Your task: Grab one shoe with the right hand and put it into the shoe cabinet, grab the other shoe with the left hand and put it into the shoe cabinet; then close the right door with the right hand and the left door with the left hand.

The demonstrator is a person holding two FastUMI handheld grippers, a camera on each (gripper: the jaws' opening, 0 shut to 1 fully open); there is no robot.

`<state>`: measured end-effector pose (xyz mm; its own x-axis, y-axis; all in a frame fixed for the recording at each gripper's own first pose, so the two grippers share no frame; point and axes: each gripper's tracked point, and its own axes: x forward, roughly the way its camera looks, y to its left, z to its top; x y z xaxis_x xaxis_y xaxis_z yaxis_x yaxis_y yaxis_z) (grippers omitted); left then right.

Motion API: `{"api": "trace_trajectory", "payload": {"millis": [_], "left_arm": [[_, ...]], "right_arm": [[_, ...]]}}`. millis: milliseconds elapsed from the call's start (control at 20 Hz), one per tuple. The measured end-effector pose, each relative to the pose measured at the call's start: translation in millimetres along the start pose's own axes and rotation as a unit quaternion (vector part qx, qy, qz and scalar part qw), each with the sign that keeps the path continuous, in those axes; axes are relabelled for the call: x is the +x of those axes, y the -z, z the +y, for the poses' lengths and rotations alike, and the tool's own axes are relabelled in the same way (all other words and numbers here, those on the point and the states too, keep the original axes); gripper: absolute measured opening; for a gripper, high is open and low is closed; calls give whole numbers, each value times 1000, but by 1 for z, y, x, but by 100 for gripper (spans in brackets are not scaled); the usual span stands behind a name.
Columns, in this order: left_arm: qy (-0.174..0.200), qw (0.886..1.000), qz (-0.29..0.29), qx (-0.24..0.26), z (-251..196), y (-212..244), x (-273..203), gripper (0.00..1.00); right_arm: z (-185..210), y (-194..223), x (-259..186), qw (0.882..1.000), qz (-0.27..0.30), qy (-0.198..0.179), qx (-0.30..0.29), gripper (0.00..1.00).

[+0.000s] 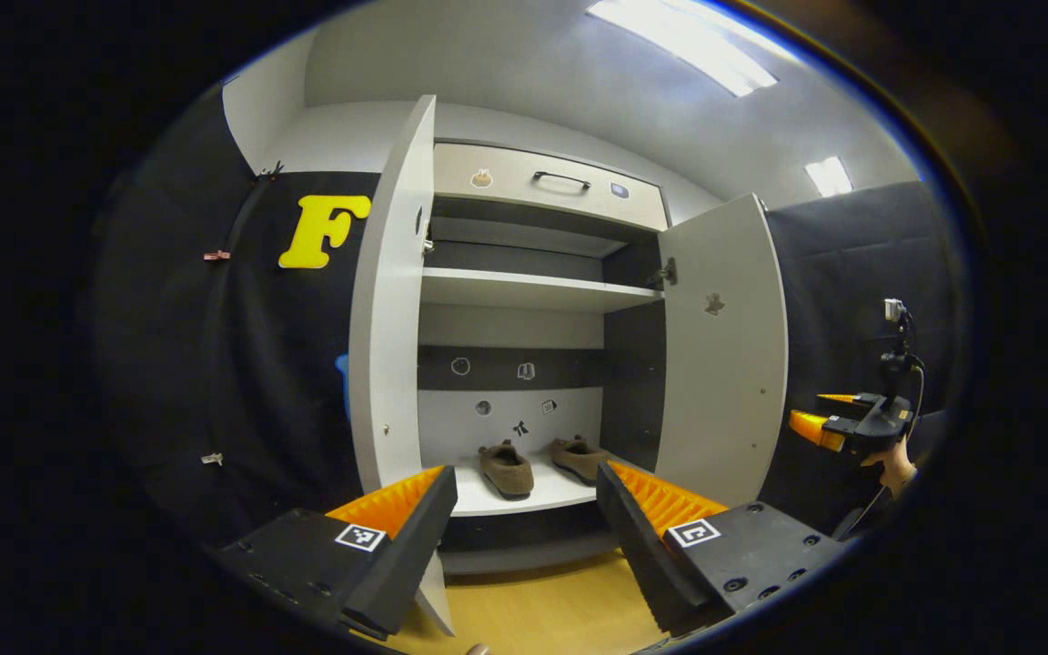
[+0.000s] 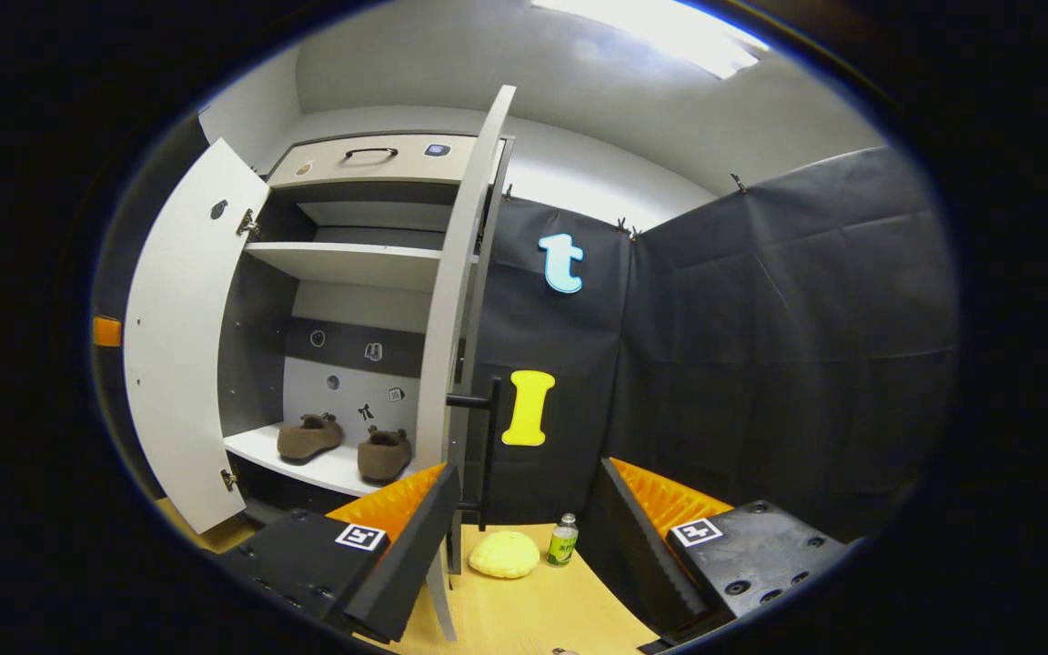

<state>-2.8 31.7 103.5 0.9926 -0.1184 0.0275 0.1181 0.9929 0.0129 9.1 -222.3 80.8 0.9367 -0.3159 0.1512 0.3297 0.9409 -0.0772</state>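
Two brown shoes sit side by side on the bottom shelf of the white shoe cabinet [image 1: 533, 291]: the left shoe [image 1: 506, 468] and the right shoe [image 1: 579, 458], toes pointing outward. Both doors stand wide open: the left door [image 1: 387, 346] and the right door [image 1: 724, 346]. My left gripper [image 1: 524, 473] is open in front of the cabinet, holding nothing. In the right gripper view the shoes [image 2: 308, 437] [image 2: 385, 453] lie behind the right door's edge [image 2: 456, 318], whose black handle [image 2: 488, 455] is just ahead of my open, empty right gripper [image 2: 526, 468]. A hand [image 1: 892, 464] holds the right gripper [image 1: 838, 420] beyond the right door.
A yellow rounded object [image 2: 504, 553] and a small bottle [image 2: 563, 539] stand on the wooden floor [image 2: 524, 609] by the right door's foot. Black cloth walls close the booth on both sides. The cabinet has an upper shelf [image 1: 533, 293] and a top drawer [image 1: 560, 182].
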Motion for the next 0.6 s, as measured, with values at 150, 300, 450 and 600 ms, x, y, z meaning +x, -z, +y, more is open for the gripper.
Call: {"api": "trace_trajectory", "payload": {"millis": [150,300,450,600], "left_arm": [[-28,1000,1,3,13,0,4,97],[-49,999,-3,6,24,-1,7,97],[-63,998,-3,-6,35,0,9,97],[-72,997,-2,1,42,0,7,97]], "right_arm": [[-4,7,18,1000,6,-12,24,98],[8,12,25,998,8,-47,45,98],[14,11,28,997,6,-67,37,96],[33,10,25,994,8,-96,47,95]]}}
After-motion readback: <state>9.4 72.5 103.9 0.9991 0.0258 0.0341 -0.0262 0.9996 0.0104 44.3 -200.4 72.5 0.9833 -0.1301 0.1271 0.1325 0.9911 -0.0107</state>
